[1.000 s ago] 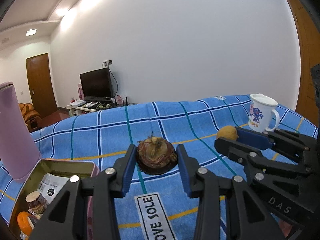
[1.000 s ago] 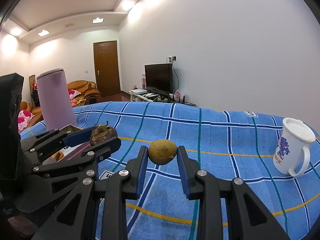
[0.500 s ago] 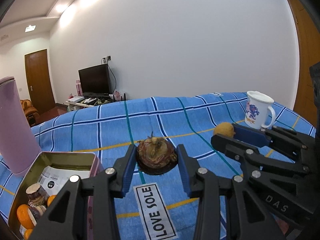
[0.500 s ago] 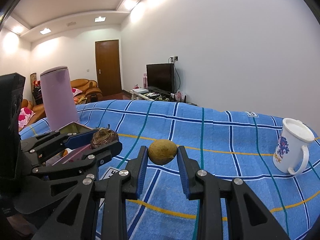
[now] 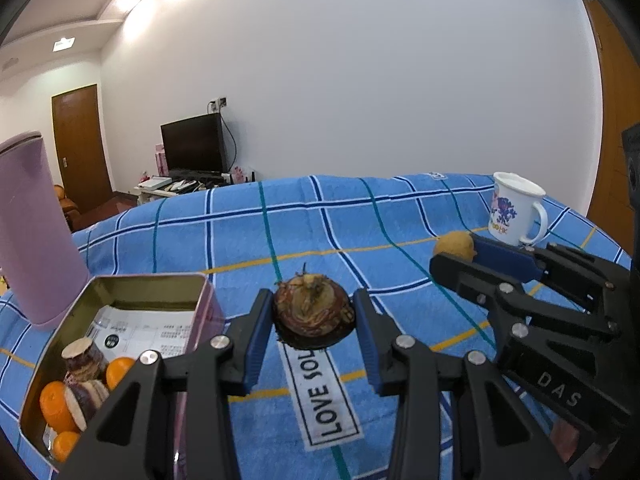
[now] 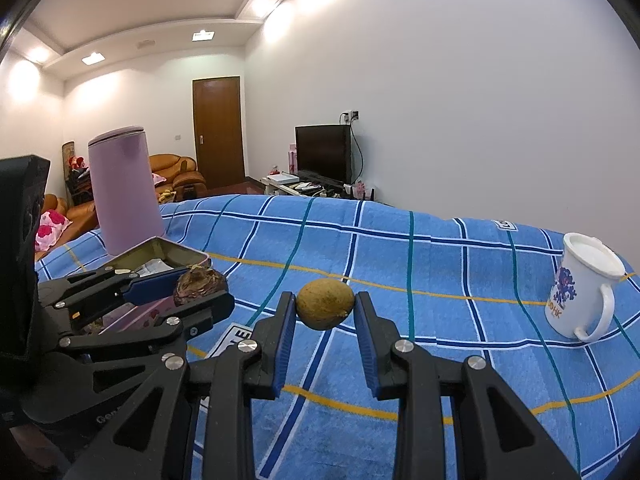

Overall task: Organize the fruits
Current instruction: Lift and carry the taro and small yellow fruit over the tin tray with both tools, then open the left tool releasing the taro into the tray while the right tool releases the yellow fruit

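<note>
blue checked cloth [image 5: 400, 216]: it is covering the bench, and everything else is sitting on it or hanging over it.
purple cup [image 5: 28, 232]: it is standing tall right behind the tin, at the far left.
tin box [image 5: 200, 292]: it is lying open on the cloth, to the left of and a bit lower than the left hand-held gripper. Its long side is running away from the camera.
fruit in the tin: small oranges [image 5: 54, 402] and brown cut pieces [image 5: 82, 356] are filling the near end. The far end is showing only a paper label, so I am thinking that is where there is room.
white mug [image 6: 580, 292]: it is standing far off to the right, well apart from the tin.
left hand-held gripper [image 5: 314, 316]: its blue pads are squeezing a dark brown round fruit [image 5: 314, 310], stem end facing up and back. It is hanging over the cloth, just beside the tin's right wall.
right hand-held gripper [image 6: 325, 309]: its pads are squeezing a yellow-brown fruit [image 6: 325, 308] by its two ends, so the long way is lying across from pad to pad. It is hanging over the cloth too.
which is nearer: the left one is much nearer the tin. The right one is sitting on its far side, so I am guessing the left fruit is going in first, with a short move to the left.
</note>
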A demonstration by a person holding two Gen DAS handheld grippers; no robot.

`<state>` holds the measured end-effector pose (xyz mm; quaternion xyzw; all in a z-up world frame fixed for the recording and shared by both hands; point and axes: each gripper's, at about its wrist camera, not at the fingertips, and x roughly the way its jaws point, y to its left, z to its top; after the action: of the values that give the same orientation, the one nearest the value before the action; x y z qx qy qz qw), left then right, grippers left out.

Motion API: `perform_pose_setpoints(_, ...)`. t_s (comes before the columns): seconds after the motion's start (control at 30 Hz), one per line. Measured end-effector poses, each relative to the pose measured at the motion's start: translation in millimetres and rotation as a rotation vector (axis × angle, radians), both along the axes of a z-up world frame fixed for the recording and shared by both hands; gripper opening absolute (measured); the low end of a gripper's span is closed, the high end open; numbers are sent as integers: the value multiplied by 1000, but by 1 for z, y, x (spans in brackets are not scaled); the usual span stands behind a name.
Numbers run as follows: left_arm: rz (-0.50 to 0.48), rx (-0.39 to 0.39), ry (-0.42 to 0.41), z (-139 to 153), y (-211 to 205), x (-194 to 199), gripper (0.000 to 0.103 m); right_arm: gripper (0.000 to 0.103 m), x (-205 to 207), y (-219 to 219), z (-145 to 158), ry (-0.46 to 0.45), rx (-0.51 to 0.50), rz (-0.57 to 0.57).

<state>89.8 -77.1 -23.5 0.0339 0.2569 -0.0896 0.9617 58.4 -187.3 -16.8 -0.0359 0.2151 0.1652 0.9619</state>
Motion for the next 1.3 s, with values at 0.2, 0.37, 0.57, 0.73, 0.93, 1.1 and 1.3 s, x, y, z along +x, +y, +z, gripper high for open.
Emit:
perform_pose_setpoints(0.2,14,-8,21,-1,10,-8,42,32,-5,5,-1,4,-4,11)
perform_pose_setpoints(0.37,31,-13,33,-2,19,-13,42,32,-8,10,-2,13,-11,23)
perform_pose_setpoints(0.57,55,-2,27,-2,29,-21,42,32,-10,13,0,31,11,36)
perform_pose_setpoints(0.73,63,-5,20,1,38,-30,42,32,-14,22,3,30,17,58)
perform_pose_setpoints(0.93,76,-20,16,5,51,-36,42,32,-17,36,7,26,7,87)
perform_pose_setpoints(1.1,92,-35,11,10,63,-41,42,32,-19,46,13,21,6,113)
perform_pose_setpoints(1.3,110,-39,2,14,75,-47,42,32,-21,64,19,10,0,148)
